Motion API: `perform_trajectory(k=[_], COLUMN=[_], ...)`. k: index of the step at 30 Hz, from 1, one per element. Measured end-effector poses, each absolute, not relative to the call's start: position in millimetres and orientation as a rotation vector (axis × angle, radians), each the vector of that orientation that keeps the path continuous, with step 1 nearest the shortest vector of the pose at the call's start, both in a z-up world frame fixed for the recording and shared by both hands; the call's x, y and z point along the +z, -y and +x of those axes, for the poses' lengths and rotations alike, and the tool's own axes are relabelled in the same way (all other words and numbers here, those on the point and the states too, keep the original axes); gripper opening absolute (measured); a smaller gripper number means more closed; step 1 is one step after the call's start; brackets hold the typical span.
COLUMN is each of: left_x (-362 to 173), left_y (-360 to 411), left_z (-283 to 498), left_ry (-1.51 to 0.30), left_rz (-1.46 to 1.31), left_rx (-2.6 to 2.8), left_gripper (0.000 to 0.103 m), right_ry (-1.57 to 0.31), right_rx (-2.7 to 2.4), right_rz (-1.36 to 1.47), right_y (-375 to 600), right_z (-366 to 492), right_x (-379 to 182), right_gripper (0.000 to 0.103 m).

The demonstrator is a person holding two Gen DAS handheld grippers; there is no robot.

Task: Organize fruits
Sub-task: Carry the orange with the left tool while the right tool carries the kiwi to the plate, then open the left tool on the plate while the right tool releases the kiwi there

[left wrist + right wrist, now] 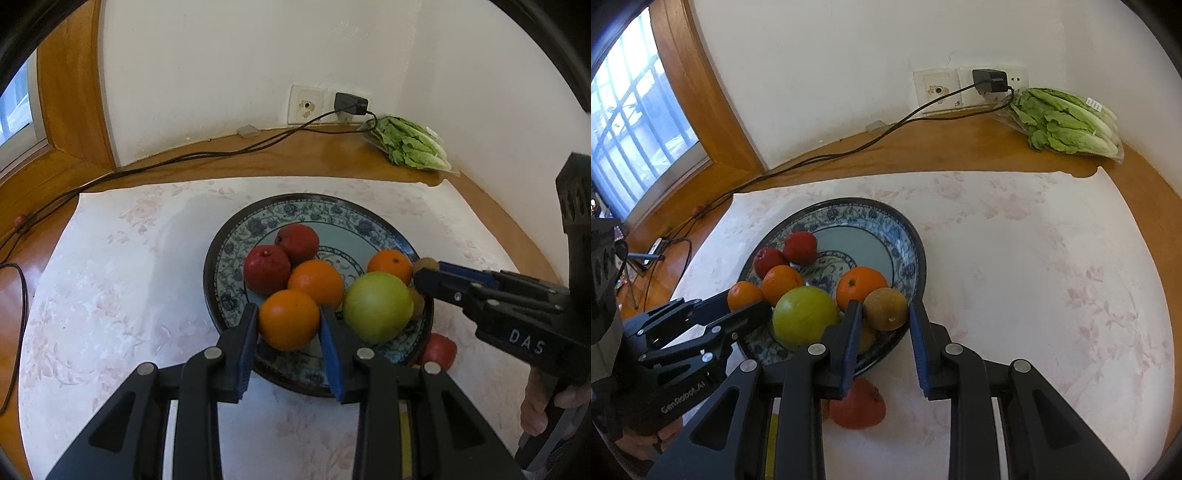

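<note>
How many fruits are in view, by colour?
Red fruit: 3
Orange fruit: 3
Green fruit: 1
Brown fruit: 1
Total: 8; a yellowish piece beside the green one is too hidden to count.

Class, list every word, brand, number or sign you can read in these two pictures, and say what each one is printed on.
"DAS" – white letters on the black body of the right hand-held gripper, read in the left wrist view at.
"GenRobot.AI" – white letters on the body of the left hand-held gripper, read in the right wrist view at.
White label on the lettuce bag: too small to read.
</note>
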State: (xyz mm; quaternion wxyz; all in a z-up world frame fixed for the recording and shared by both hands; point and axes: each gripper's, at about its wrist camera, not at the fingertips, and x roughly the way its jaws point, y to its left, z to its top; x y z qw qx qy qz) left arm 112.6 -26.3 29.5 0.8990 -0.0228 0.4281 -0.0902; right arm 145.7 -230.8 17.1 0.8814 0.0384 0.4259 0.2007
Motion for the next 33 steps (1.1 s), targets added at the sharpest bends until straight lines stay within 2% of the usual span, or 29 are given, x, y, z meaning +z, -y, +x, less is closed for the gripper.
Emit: perform_trajectory(k=[22, 26, 33], left_x=[30, 30, 33], left_y=[33, 31, 27], left_z=[114, 113, 107], left_ry=[-0.897, -0.908, -0.909], left_rz=[-0.031, -0.042, -0.059], left_rx=[-0.204, -0.197, -0.19], left_gripper=[0.036, 0.041, 0.057], right_ry=[-0.865, -0.865, -0.861], right_rx=[0.42, 0.43, 0.461], right_rz=[0.015, 0.033, 0.072], right_y=[224, 226, 228], right_z=[146, 145, 141], right_x=[14, 14, 16], right_gripper=[0.027, 0.027, 0.041])
